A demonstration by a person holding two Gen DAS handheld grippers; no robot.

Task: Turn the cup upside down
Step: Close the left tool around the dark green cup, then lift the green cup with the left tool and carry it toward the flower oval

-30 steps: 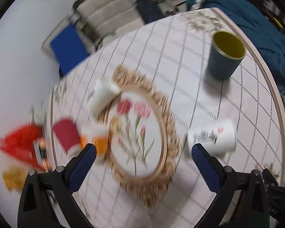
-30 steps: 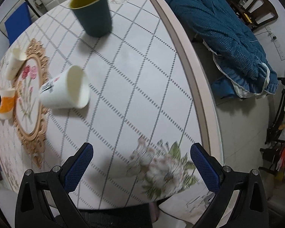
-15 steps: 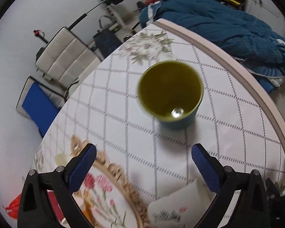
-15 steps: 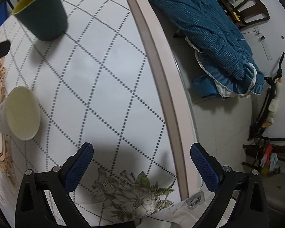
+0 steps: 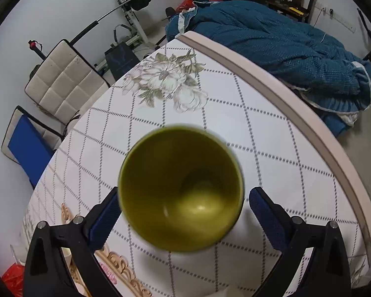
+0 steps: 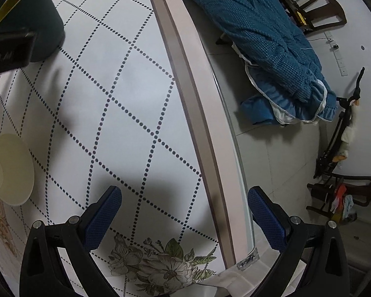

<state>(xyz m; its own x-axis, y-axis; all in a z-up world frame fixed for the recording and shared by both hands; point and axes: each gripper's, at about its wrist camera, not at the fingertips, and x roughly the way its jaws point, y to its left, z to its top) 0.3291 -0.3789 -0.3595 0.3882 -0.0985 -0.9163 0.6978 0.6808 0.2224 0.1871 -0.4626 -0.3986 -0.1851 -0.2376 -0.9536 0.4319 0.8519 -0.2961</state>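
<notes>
Olive-lined cup (image 5: 180, 189) upright — between left gripper (image 5: 183, 209) fingers (image 5: 106, 215)

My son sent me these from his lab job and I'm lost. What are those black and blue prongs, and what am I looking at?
Those prongs are two hand-held grippers, each carrying its own wide-angle camera. One picture looks along the left gripper: its jaws are open on either side of an upright green cup, not squeezing it yet. The other looks along the right gripper, open over the table near its edge and holding nothing. That view also shows a white paper cup lying on its side, and a blue quilt beyond the table.
</notes>
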